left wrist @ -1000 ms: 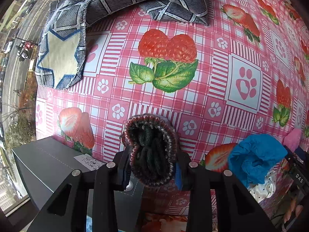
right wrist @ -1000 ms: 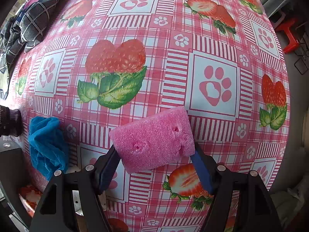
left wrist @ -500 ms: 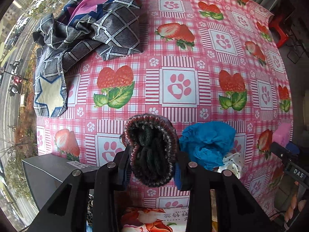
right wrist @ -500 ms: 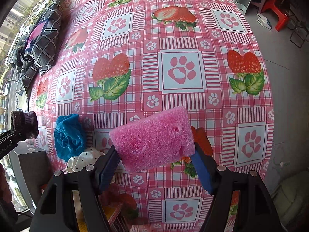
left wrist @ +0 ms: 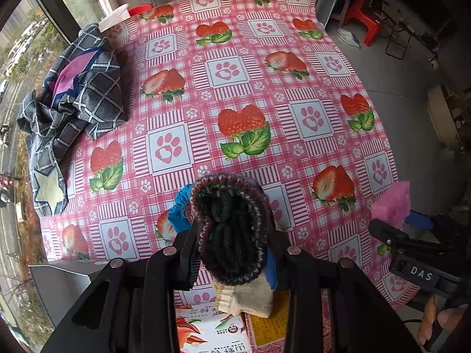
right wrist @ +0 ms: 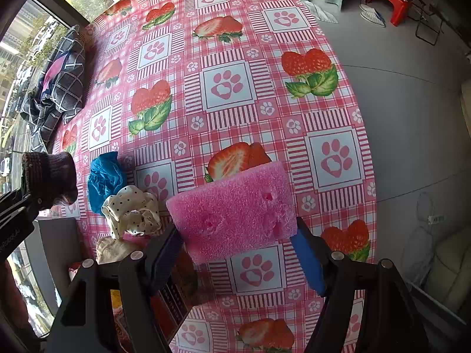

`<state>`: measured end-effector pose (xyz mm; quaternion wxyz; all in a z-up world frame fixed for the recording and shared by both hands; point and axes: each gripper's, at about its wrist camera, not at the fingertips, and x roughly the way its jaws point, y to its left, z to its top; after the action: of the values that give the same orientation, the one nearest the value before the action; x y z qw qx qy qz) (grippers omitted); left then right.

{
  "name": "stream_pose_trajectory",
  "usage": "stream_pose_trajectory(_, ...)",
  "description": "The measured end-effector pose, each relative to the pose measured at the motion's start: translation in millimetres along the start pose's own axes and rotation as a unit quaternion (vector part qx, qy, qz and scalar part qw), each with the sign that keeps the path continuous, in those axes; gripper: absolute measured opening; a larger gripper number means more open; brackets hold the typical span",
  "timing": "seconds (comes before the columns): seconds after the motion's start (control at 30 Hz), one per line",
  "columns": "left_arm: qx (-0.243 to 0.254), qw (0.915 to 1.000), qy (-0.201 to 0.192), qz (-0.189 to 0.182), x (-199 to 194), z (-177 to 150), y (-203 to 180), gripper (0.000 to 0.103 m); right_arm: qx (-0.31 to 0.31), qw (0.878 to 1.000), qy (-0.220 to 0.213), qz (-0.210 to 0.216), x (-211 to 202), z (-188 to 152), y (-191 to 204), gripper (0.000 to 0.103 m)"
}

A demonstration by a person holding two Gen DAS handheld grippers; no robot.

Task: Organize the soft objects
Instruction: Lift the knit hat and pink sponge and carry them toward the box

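Note:
My left gripper [left wrist: 232, 250] is shut on a dark knitted sock [left wrist: 231, 226], held above the table's near edge; the sock also shows in the right wrist view [right wrist: 48, 176]. My right gripper [right wrist: 238, 247] is shut on a pink foam sponge [right wrist: 235, 211], held above the table; the sponge also shows in the left wrist view [left wrist: 393, 203]. On the table near the front edge lie a blue crumpled cloth [right wrist: 104, 179], a white polka-dot scrunchie [right wrist: 132, 211] and a beige cloth piece [right wrist: 113, 248], which also shows in the left wrist view [left wrist: 244, 297].
A checked grey blanket [left wrist: 73, 103] lies at the table's far left. A grey box [left wrist: 59, 279] stands at the near left edge. A printed carton [left wrist: 212, 329] sits below the grippers. Red stools [left wrist: 365, 20] stand on the floor beyond the strawberry tablecloth [left wrist: 294, 94].
Both grippers have lifted and pulled back from the table, each keeping its hold. Much more of the table and the room now shows.

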<state>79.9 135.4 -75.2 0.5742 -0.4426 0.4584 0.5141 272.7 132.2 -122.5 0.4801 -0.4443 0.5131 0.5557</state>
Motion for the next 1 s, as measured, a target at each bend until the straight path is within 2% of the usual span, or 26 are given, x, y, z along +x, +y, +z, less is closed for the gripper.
stream_pose_trajectory(0.27, 0.087, 0.9952, -0.021, -0.037, -23.1, -16.3, -66.4, 0.037, 0.048, 0.999, -0.005, -0.012, -14.4, -36.7, -28.9, 0.074)
stream_pose_trajectory(0.47, 0.149, 0.9864, -0.019, -0.067, -35.8, -44.7, -106.9, 0.037, 0.077, 0.997, -0.006, -0.024, -23.4, -66.4, -45.4, 0.074)
stream_pose_trajectory(0.6, 0.192, 0.9774, -0.019, -0.087, -47.7, -68.4, -128.4, 0.037, 0.091, 0.995, -0.008, -0.034, -29.5, -84.9, -54.0, 0.074)
stream_pose_trajectory(0.8, 0.238, 0.9647, -0.011, -0.112, -63.3, -104.9, -143.7, 0.038, 0.087, 0.995, -0.010, -0.057, -38.8, -109.2, -56.1, 0.074)
stream_pose_trajectory(0.87, 0.243, 0.9619, -0.003, -0.126, -67.6, -116.8, -142.6, 0.038, 0.083, 0.995, -0.009, -0.061, -40.4, -117.7, -54.0, 0.074)
stream_pose_trajectory(1.0, 0.252, 0.9597, 0.000, -0.125, -74.8, -140.5, -134.5, 0.038, 0.082, 0.995, 0.002, -0.060, -38.4, -135.2, -47.4, 0.074)
